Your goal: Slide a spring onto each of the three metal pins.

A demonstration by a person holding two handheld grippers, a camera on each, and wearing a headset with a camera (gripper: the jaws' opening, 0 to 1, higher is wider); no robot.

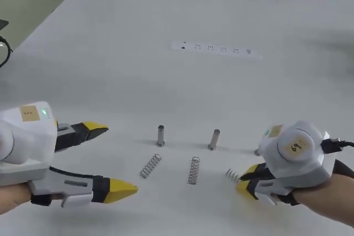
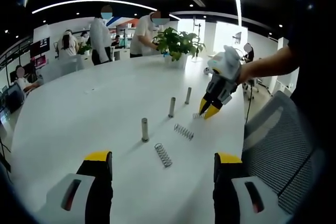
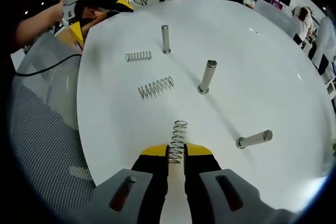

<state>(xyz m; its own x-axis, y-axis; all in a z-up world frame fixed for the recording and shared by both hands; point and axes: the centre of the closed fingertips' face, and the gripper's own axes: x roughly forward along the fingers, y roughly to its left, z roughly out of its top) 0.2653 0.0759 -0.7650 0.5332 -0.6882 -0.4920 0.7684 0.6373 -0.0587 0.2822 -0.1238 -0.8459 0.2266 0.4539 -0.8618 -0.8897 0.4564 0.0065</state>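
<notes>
- Gripping one spring (image 3: 178,142) by its near end, the right gripper (image 3: 176,153) has its jaws drawn in to a narrow slit on the coil. The rest of the coil sticks out toward twelve o'clock in the right gripper view.
- Three springs are counted in all: this held one and two loose ones lying flat on the white table (image 1: 110,53).
- In the head view the left spring (image 1: 150,166) lies at seven o'clock from the left pin (image 1: 160,135). The middle spring (image 1: 193,169) lies at seven o'clock from the middle pin (image 1: 214,139).
- Three metal pins stand upright in a row, apart from one another, none carrying a spring. The third pin (image 1: 257,152) peeks out at nine o'clock of the right gripper's body.
- The left gripper (image 1: 120,160) has its jaws spread wide with nothing between them. It sits at nine o'clock from the left spring, near it but not touching.
- One power strip (image 1: 215,48) lies at twelve o'clock, well apart beyond the pins.
- In the left gripper view, a potted plant (image 2: 178,43) stands at the table's far edge, with people (image 2: 100,35) at eleven o'clock behind it.
</notes>
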